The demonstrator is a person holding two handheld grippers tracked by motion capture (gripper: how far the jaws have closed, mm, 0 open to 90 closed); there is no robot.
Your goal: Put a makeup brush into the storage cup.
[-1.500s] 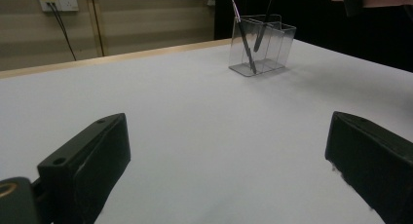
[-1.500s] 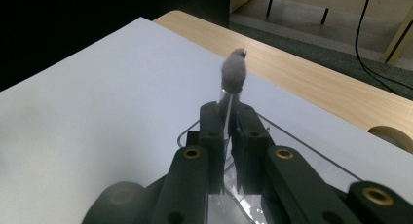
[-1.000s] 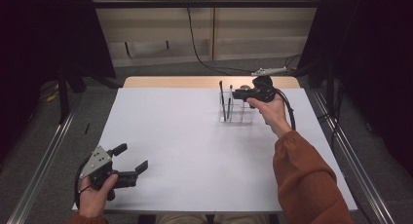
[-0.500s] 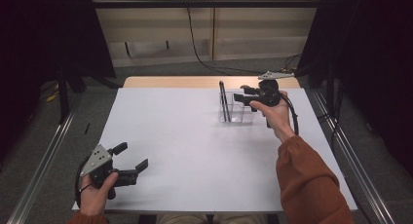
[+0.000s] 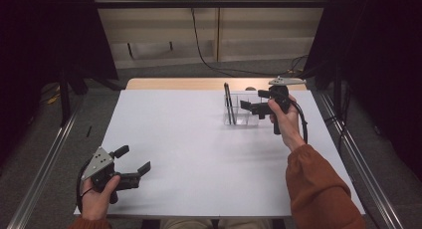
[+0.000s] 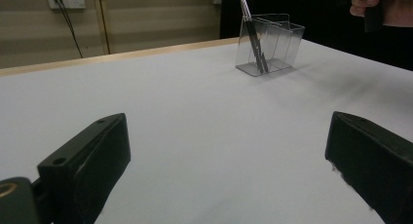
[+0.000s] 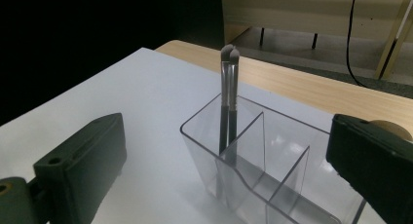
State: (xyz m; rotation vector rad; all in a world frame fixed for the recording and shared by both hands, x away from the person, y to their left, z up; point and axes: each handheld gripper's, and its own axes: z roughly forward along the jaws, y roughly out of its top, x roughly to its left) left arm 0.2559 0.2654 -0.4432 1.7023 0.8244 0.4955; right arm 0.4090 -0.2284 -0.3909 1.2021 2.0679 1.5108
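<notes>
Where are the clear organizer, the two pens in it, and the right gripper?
clear organizer (image 7: 253, 136): right gripper view, middle divider wall.
pens (image 7: 229, 83): right gripper view, upper barrels.
right gripper (image 5: 253, 100): high view, between its fingertips.

right gripper (image 5: 253, 100) open above organizer (image 5: 242, 109), seemingly empty.

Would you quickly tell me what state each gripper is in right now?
Left gripper: open, holding nothing.
Right gripper: open, jaws have just been opening, nothing between them; it is above the clear organizer with two pens.
</notes>
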